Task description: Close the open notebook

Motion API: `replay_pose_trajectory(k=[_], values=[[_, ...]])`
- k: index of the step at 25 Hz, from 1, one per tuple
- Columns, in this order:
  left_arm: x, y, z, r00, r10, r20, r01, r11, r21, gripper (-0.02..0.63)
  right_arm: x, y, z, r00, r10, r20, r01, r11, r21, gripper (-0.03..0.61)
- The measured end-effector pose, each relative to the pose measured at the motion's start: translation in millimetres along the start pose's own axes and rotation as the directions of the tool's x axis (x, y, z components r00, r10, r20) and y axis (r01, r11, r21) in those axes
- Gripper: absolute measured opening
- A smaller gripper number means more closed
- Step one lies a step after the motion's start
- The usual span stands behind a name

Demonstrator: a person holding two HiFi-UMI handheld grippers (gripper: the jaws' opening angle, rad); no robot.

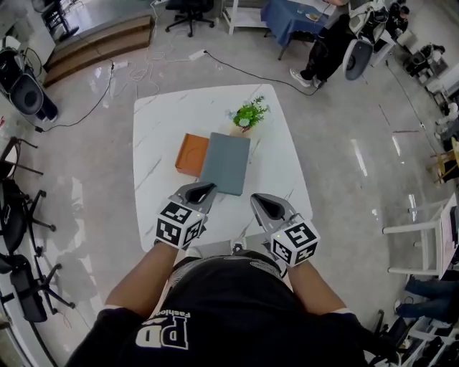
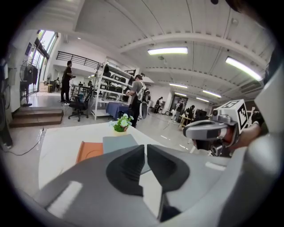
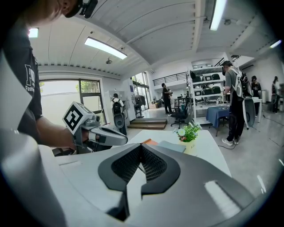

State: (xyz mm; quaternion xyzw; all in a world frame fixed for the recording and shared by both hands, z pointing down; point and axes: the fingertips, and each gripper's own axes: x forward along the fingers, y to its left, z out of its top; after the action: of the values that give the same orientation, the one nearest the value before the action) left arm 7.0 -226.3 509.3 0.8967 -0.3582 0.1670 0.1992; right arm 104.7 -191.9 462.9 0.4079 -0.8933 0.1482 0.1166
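A: Where's the notebook?

B: The notebook [image 1: 225, 163] lies mid-table, a grey-blue slab lying flat, long side running away from the person. An orange panel [image 1: 192, 154] touches its left edge. Can't tell if that's the notebook's other half or a separate tray.

A: What's around it?

B: A potted plant [image 1: 249, 115] is just beyond its far end, near the far edge of the white table [image 1: 161, 129]. Nothing sits on top of the notebook. Off the table there's an office chair [image 1: 188, 13], a seated person [image 1: 324, 51] far right and cables on the floor [image 1: 93, 100].

A: Grippers?

B: The left gripper [image 1: 208, 188] has its tip over the notebook's near left corner in the head view; can't tell if it touches. Its own view shows the jaws pressed nearly together [image 2: 145, 150] with nothing between them. The right gripper [image 1: 259, 198] is just right of the near edge, apart from the notebook, jaws clenched tip to tip [image 3: 141, 148] and empty.

A: Pose?

B: Both are held low at the near table edge, pointing away from the person, side by side, forearms bare.
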Motion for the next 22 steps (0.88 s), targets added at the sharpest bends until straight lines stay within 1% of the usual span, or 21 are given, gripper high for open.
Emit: replay_pose_trajectory(k=[4, 13, 22], values=[[-20, 5, 0, 0.999, 0.019, 0.026, -0.019, 1.000, -0.003, 0.074, 9, 4, 5, 1.000, 0.020, -0.001, -0.020, 1.000, -0.016, 0.000], [-64, 14, -2, 0.993, 0.087, 0.084, -0.083, 0.995, -0.049, 0.071, 24, 22, 3, 0.997, 0.074, -0.026, -0.075, 0.996, -0.048, 0.000], [-85, 20, -10, 0.987, 0.131, 0.098, -0.124, 0.990, -0.068, 0.067, 39, 25, -3, 0.994, 0.094, -0.048, -0.097, 0.994, -0.050, 0.000]])
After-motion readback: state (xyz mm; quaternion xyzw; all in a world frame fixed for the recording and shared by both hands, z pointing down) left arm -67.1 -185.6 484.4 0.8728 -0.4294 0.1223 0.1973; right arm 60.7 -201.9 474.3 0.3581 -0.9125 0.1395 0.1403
